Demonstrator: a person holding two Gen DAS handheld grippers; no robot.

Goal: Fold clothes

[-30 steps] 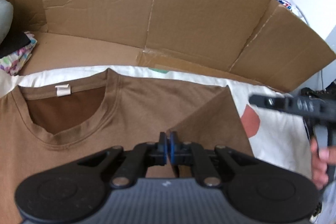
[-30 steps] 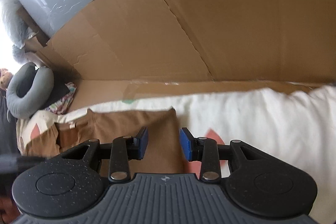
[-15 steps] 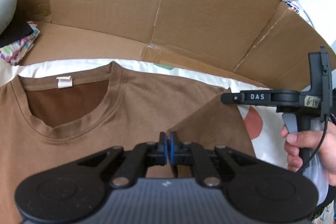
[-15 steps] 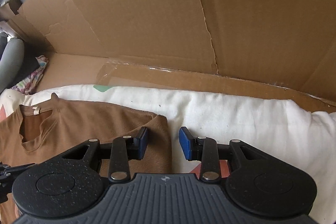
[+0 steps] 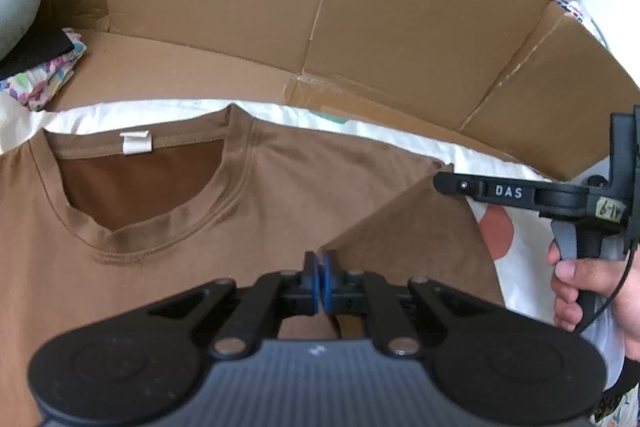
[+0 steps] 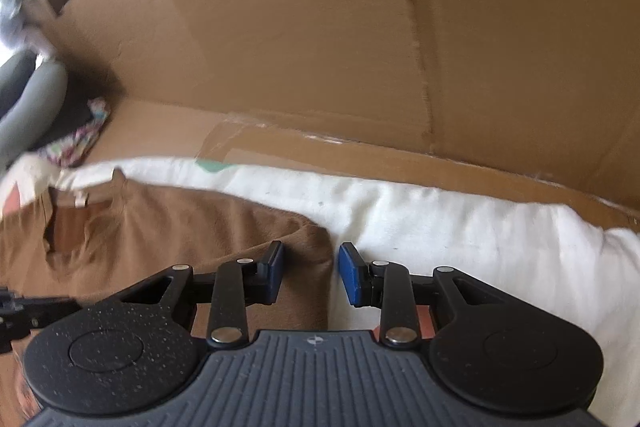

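Brown tee point(image 5: 280, 195) is lying flat on the white bedding point(image 6: 440, 227), sleeve folded in. Left tongs point(image 5: 320, 277) are pinching together on the folded sleeve edge. Right tongs point(image 6: 310, 273) are hanging apart over the tee's folded edge, having just closed slightly, not gripping anything.

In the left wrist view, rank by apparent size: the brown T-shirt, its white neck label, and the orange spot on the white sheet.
1. brown T-shirt, by far the largest.
2. orange spot on the white sheet.
3. white neck label, smallest, though not by much.
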